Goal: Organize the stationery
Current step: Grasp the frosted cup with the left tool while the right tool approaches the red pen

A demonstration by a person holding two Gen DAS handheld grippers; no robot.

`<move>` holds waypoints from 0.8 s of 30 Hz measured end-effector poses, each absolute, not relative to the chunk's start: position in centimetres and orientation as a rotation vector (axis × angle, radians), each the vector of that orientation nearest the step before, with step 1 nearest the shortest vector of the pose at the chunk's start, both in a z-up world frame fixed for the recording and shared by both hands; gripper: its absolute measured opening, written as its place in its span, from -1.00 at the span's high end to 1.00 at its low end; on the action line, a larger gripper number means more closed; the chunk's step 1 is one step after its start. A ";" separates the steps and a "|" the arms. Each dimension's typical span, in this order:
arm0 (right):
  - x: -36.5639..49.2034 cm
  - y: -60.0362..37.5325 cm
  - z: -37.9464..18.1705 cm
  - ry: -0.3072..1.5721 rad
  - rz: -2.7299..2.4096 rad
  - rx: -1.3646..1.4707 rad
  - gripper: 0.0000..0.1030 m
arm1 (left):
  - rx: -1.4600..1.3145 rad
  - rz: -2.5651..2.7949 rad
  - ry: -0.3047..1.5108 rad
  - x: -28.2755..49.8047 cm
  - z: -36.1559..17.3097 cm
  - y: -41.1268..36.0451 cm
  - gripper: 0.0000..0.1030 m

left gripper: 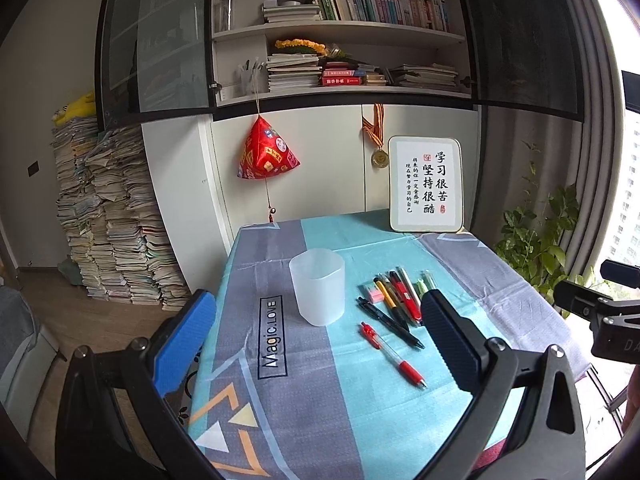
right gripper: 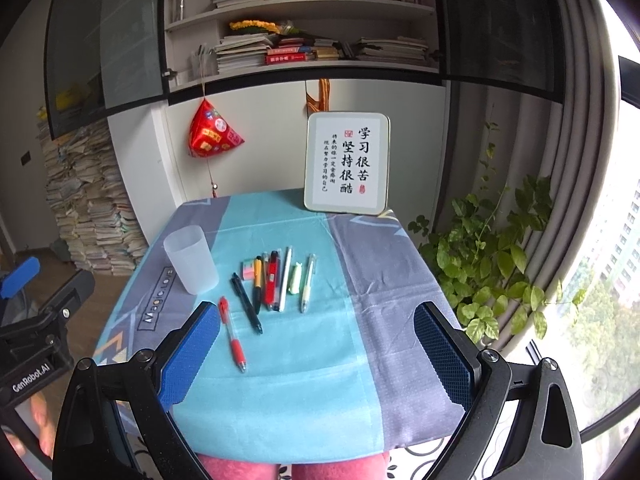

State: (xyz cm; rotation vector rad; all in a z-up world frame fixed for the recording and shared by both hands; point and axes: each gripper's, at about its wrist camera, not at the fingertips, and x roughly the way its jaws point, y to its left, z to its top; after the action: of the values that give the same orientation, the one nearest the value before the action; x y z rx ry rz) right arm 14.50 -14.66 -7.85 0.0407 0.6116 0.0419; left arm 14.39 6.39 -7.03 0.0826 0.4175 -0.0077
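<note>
One translucent cup (right gripper: 191, 259) stands at centre-left, and one framed calligraphy sign (right gripper: 346, 163) is at upper centre. Right of the cup lie about seven pens, among them one red-gripped pen (right gripper: 233, 334) and one black pen (right gripper: 247, 303) nearest the bottom. At mid-frame are one pink eraser (right gripper: 247, 270) and one small green item (right gripper: 295, 279).
</note>
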 end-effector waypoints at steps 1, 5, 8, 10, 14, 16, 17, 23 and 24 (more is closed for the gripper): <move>14.9 -14.6 -8.2 0.622 0.038 0.040 -0.90 | 0.086 -0.021 0.419 15.2 -7.5 6.8 -0.98; 17.0 -14.5 -9.4 0.662 0.032 0.039 -0.90 | 0.093 -0.100 0.470 19.0 -9.7 8.2 -0.98; 18.7 -14.2 -10.5 0.690 0.042 0.033 -0.90 | 0.096 -0.128 0.515 22.1 -11.4 8.6 -0.98; 20.0 -13.8 -11.3 0.717 0.049 0.030 -0.90 | 0.122 -0.115 0.543 24.1 -12.8 8.5 -0.98; 23.0 -13.5 -13.0 0.781 0.058 0.041 -0.90 | 0.123 -0.121 0.619 27.4 -15.1 8.7 -0.98; 24.2 -13.3 -13.6 0.797 0.072 0.053 -0.90 | 0.112 -0.124 0.634 28.6 -15.7 9.0 -0.98; 24.7 -13.1 -13.9 0.804 0.090 0.057 -0.90 | 0.111 -0.124 0.638 29.1 -15.9 9.1 -0.98; 26.9 -9.3 -16.6 0.918 0.354 -0.025 -0.12 | 0.102 -0.150 0.644 32.2 -16.8 9.6 -0.98; 27.1 -8.5 -17.1 0.940 0.396 -0.043 0.17 | 0.103 -0.152 0.640 32.4 -16.9 9.6 -0.98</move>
State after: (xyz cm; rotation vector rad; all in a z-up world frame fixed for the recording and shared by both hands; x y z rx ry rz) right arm 27.11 -8.49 -17.14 -0.0426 0.9403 0.3965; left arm 32.43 9.56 -16.92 0.1026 0.6396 -0.1522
